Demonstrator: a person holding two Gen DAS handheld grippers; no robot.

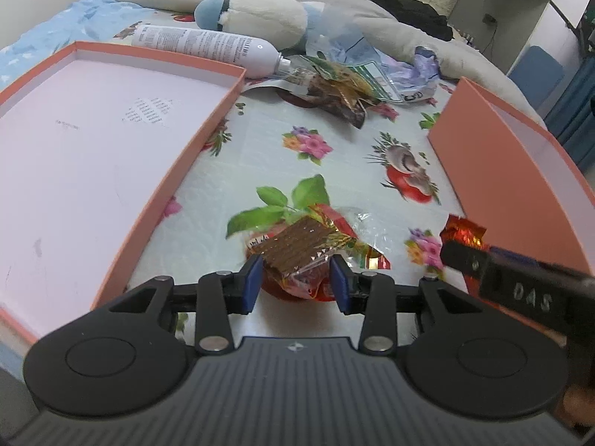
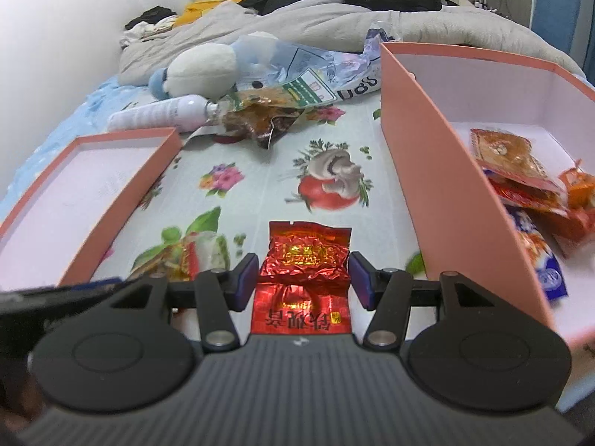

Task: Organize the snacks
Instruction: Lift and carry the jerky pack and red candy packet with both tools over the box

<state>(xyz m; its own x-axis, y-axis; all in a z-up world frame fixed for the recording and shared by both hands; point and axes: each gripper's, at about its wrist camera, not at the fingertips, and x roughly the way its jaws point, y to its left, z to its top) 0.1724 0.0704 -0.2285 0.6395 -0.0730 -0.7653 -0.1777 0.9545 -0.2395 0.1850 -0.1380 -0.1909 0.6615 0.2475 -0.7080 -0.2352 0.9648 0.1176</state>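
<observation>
A clear packet of brown snack sticks (image 1: 297,245) sits between the blue pads of my left gripper (image 1: 296,283), which is shut on it just above the floral sheet. My right gripper (image 2: 303,278) is shut on a crinkled red foil packet (image 2: 305,256). In the left wrist view that right gripper (image 1: 459,247) comes in from the right edge with the red foil (image 1: 465,228) at its tip. It is beside the tall orange box (image 2: 420,141), which holds several snack packets (image 2: 520,171). A shallow orange tray (image 1: 230,111) lies empty on the left.
More wrapped snacks and plastic bags (image 1: 346,89) are heaped at the far side of the sheet. A white spray bottle (image 1: 208,46) and a plush toy (image 1: 267,15) lie behind them. A grey blanket (image 2: 297,26) and dark clothes fill the back.
</observation>
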